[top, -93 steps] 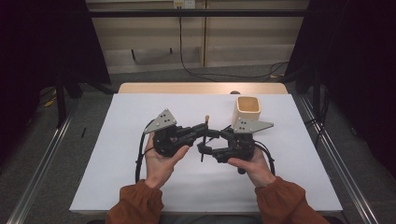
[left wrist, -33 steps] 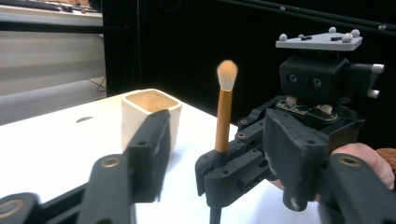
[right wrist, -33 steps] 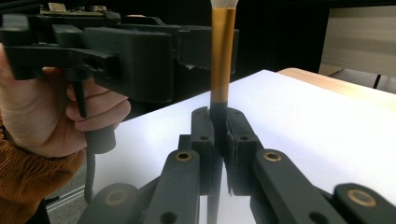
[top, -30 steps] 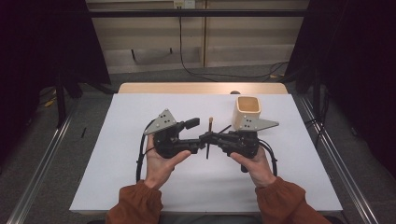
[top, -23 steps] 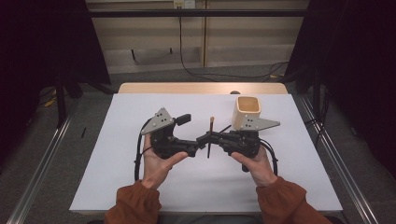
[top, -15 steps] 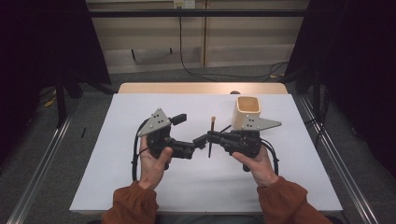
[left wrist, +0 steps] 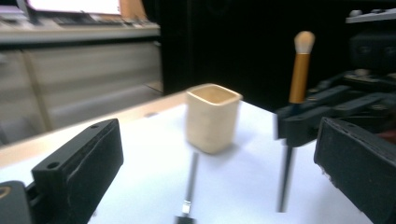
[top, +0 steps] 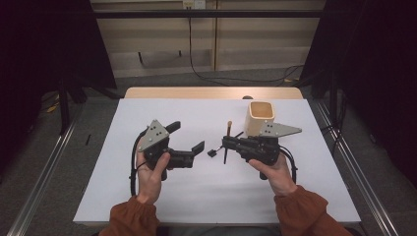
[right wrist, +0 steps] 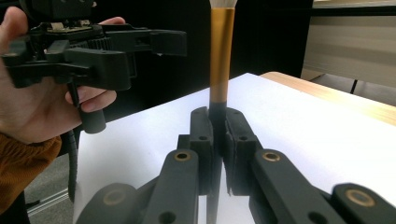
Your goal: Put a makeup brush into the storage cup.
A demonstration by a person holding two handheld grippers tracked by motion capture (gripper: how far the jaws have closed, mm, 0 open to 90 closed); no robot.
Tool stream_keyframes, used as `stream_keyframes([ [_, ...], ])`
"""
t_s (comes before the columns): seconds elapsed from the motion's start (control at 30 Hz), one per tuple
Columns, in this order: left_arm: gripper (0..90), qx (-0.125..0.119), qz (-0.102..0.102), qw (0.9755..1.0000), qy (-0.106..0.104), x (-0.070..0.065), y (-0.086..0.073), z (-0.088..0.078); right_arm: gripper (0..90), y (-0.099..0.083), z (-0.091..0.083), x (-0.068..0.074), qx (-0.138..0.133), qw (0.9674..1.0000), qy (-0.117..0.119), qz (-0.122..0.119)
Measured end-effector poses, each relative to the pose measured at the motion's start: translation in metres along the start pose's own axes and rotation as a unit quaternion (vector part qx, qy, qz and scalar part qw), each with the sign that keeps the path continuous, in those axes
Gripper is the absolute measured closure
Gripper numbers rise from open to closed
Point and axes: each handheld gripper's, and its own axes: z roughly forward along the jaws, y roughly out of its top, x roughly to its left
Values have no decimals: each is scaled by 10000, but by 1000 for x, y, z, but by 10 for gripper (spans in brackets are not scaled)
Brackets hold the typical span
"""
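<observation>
A makeup brush with a gold ferrule, pale bristles and a black handle stands upright above the white table. My right gripper is shut on its handle, seen close in the right gripper view. My left gripper is held to the left of the brush and apart from it. Its jaws have just been opening and stand wide with nothing between them. The left gripper view looks across at the brush and the right gripper holding it.
A beige square cup stands upright at the back right of the white sheet, just behind the right gripper; it shows too in the left gripper view. The hand holding the left gripper is at upper left in the right gripper view.
The left gripper has drawn away to the left from the brush and its jaws have spread wide. The right gripper has kept the brush upright in the same place.
</observation>
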Motion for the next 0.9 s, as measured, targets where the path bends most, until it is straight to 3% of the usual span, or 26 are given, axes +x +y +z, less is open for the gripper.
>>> stream_keyframes([
  [0.23, 21, 110, -275, 9995, 76, 10, -10, -11, 833, 1, -5, -5, -11, 9999, -135, 30],
  [0.6, 19, 216, -254, 9990, 303, 20, -36, -36, 833, 5, -21, -15, -37, 9994, -347, -13],
  [0.7, 18, 157, -420, 9985, 328, 24, -43, -43, 833, 6, -26, -19, -26, 9991, -433, -12],
  [0.9, 19, 261, -471, 9976, 433, 29, -56, -53, 833, 9, -35, -28, -109, 9983, -566, 65],
])
